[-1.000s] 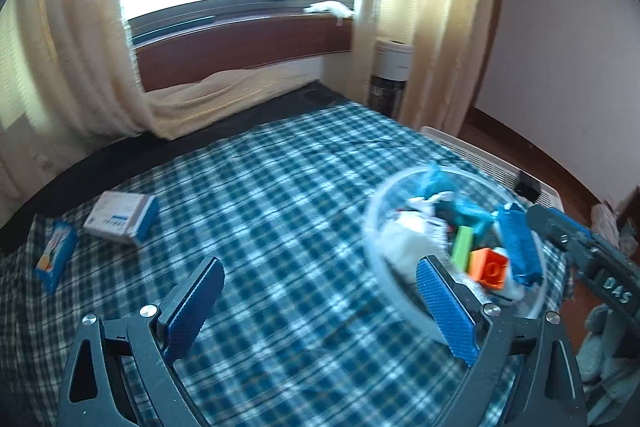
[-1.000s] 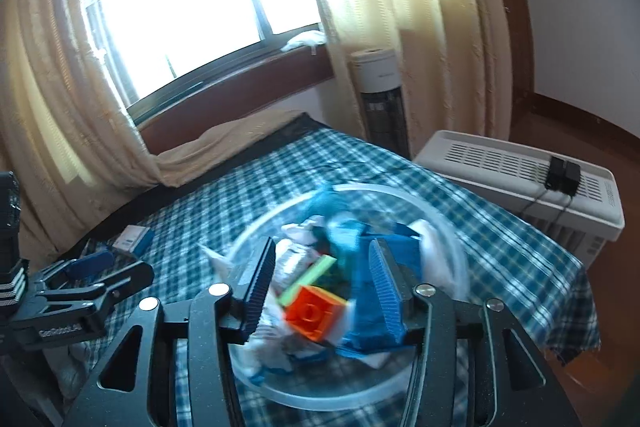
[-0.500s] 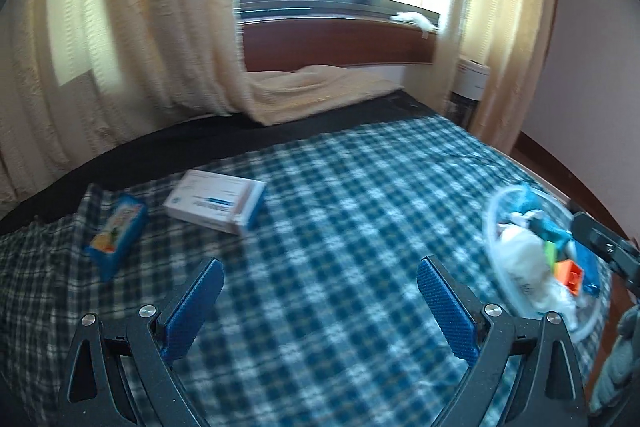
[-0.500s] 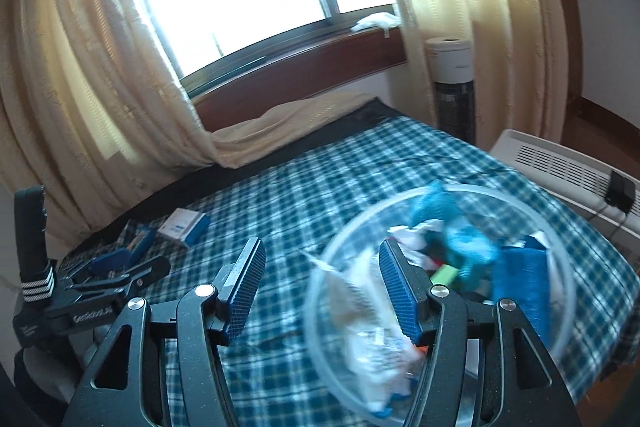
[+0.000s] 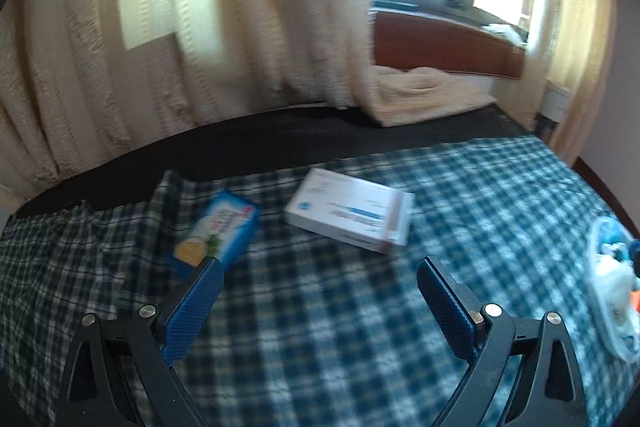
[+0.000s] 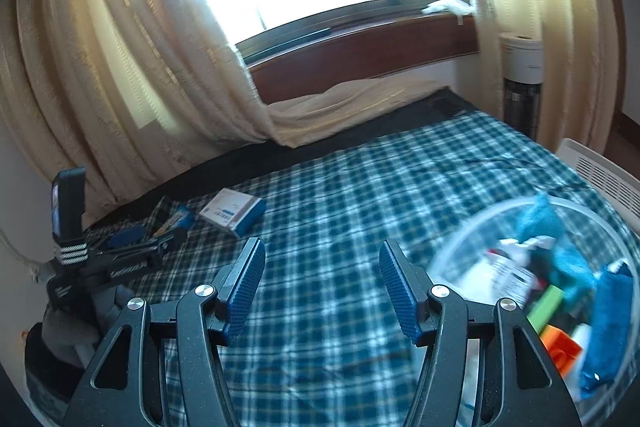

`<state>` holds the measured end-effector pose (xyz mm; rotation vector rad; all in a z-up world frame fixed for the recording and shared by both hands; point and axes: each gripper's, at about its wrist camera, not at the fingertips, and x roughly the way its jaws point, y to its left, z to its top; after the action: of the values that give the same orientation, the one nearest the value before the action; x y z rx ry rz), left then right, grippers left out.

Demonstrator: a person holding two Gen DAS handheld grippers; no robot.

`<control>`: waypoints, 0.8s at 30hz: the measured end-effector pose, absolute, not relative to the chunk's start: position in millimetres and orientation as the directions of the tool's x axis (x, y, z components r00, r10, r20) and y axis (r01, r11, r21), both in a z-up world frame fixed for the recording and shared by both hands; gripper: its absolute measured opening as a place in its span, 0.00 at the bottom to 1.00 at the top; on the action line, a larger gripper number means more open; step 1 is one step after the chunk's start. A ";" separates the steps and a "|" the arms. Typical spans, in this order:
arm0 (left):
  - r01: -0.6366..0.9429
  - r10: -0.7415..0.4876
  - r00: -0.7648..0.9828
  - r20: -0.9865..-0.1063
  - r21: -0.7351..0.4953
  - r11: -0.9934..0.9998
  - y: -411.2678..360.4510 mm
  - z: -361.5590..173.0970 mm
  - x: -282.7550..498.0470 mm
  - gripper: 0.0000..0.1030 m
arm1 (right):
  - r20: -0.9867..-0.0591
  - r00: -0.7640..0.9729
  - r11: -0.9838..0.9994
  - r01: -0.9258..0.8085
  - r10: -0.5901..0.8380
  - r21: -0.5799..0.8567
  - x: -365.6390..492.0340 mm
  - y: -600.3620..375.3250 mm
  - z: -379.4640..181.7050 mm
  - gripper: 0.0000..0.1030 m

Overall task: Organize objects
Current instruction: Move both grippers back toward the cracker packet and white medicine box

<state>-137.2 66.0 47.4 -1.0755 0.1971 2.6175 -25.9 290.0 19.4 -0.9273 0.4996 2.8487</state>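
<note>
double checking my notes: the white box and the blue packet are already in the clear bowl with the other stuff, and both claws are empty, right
Not quite. The white box and the blue packet lie on the plaid cloth, apart from the clear bowl, as the left wrist view shows. The rest holds: the left claw and the right claw are both empty.

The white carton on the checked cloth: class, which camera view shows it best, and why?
The left wrist view: the white carton lies large and near centre, just beyond the open left gripper. The right wrist view shows the carton small and far off to the left.
</note>
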 end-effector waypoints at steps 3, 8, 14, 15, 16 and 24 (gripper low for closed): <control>-0.296 0.195 -0.668 -0.718 0.016 -0.955 53.5 40.2 -152.4 0.97 | -0.605 -0.796 -0.940 -0.183 -0.031 0.288 -40.6 284.4 15.6 0.59; -0.249 0.150 -0.657 -0.739 0.024 -0.968 34.9 28.1 -178.9 0.97 | -0.621 -0.781 -0.943 -0.164 -0.056 0.291 -61.8 273.8 11.2 0.59; -0.234 0.137 -0.634 -0.761 0.020 -0.972 18.8 16.0 -202.6 0.95 | -0.643 -0.762 -0.947 -0.143 -0.079 0.287 -87.7 262.9 3.6 0.59; -0.236 0.138 -0.630 -0.764 0.019 -0.972 18.0 13.8 -205.1 0.93 | -0.645 -0.760 -0.948 -0.142 -0.081 0.286 -90.2 261.2 2.7 0.59; -0.237 0.137 -0.626 -0.767 0.020 -0.971 17.1 11.0 -207.1 0.92 | -0.648 -0.757 -0.948 -0.141 -0.083 0.285 -94.9 259.8 0.9 0.59; -0.238 0.131 -0.618 -0.775 0.026 -0.971 14.8 0.3 -213.4 0.81 | -0.678 -0.730 -0.956 -0.129 -0.088 0.263 -130.7 249.3 -13.8 0.59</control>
<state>-213.4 14.8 0.3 -1.2531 0.1865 2.6481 -130.7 249.3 -13.8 -1.1450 0.4608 2.8643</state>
